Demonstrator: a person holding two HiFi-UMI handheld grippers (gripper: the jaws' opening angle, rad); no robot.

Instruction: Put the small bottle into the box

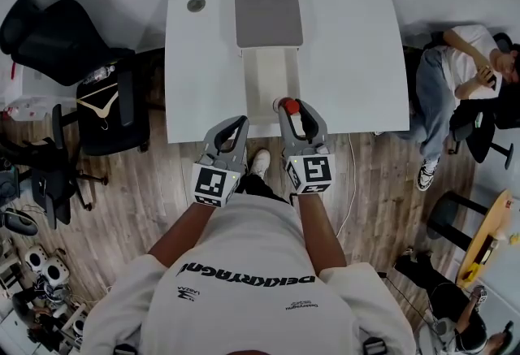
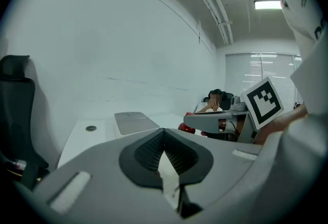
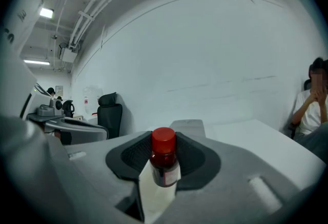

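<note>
Status: task under way, not complete.

Item: the small bottle [image 3: 164, 166], dark with a red cap [image 3: 164, 141], is not in the box. It stands upright in the right gripper [image 1: 297, 110], whose fingers [image 3: 197, 159] are closed on its body from both sides. The head view places it at the near edge of the tabletop [image 1: 357, 61], about midway along that edge, at the near right corner of the box [image 1: 246, 84]. Whether it hangs above the cavity or just outside the rim cannot be settled, and its height over the tabletop cannot be read.

Receptacle: the box is open. Its white tray runs from the near edge toward the middle of the tabletop, and the grey lid [image 1: 268, 12] lies folded back toward the far edge. The cavity appears empty and unobstructed.

Second tool: the left gripper [image 1: 236, 124] is held just off the near edge, left of the box. Its fingers [image 2: 148, 154] meet at the tips with nothing between them, and it takes no part in the hold.

Other: a small round disc [image 1: 196, 4] lies near the far left corner, well apart from the work.

Done, by judgement: box opened, bottle picked up and brought to the box.
Outstanding: carry the bottle over the cavity, lower it, release it.
</note>
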